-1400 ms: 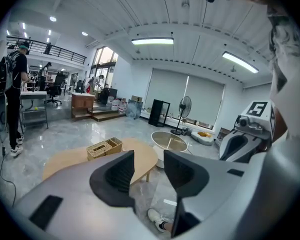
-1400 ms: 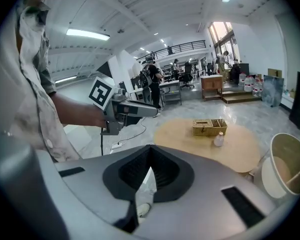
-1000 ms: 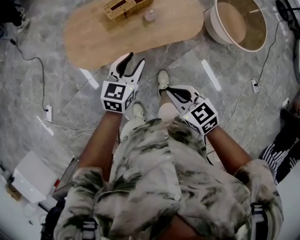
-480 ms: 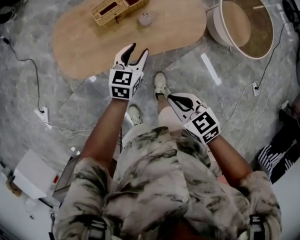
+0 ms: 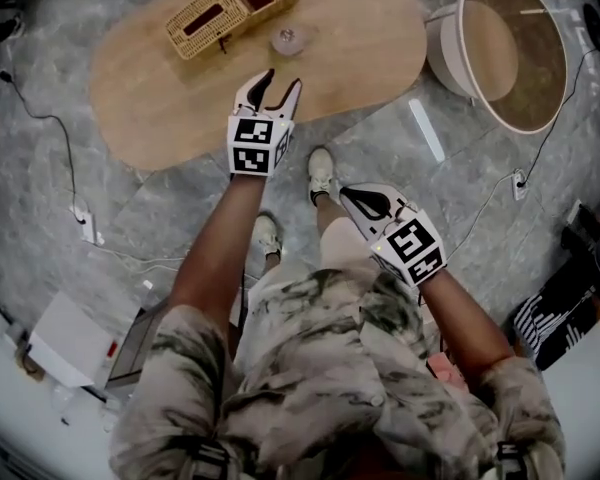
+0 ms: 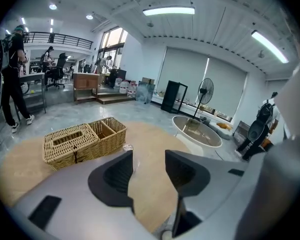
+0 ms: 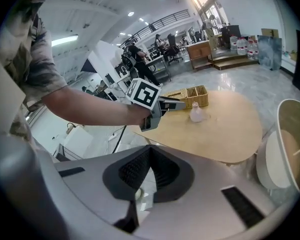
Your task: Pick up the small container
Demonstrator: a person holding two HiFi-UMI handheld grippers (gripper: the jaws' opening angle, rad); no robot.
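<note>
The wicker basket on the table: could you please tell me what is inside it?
The wicker basket has two open compartments that look empty from above. Its larger section is covered by a slotted lid, so its contents are hidden.

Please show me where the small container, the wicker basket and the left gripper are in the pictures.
small container (image 5: 287,39), head view, on its top.
wicker basket (image 5: 230,6), head view, on its woven cover.
left gripper (image 5: 283,78), head view, midway between its open fingers.
</note>
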